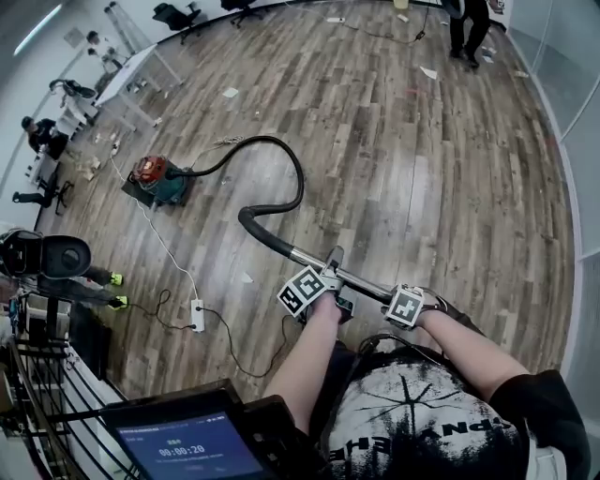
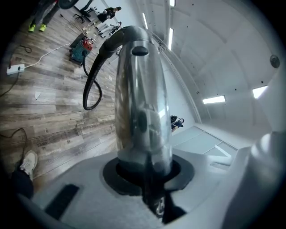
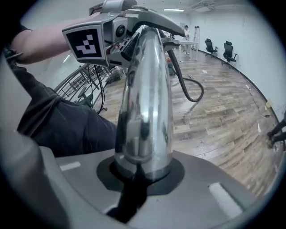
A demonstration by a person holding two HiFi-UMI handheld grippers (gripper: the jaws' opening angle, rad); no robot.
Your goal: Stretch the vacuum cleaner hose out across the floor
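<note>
A red and teal vacuum cleaner (image 1: 157,179) stands on the wood floor at the left. Its black hose (image 1: 286,164) loops away from it and curves back to a chrome wand (image 1: 309,258), raised in front of me. My left gripper (image 1: 330,272) is shut on the wand near its hose end. My right gripper (image 1: 411,300) is shut on the same wand further right. In the left gripper view the chrome wand (image 2: 139,103) runs up from the jaws toward the hose (image 2: 90,80) and the vacuum cleaner (image 2: 82,47). The right gripper view shows the wand (image 3: 145,112) and the left gripper's marker cube (image 3: 86,43).
A white power strip (image 1: 197,316) with cables lies on the floor at the lower left. A camera (image 1: 47,255) and a wire rack (image 1: 42,394) stand at the left, and a screen (image 1: 187,450) is below. Desks (image 1: 131,75) and chairs line the far left. A person (image 1: 466,28) stands far off.
</note>
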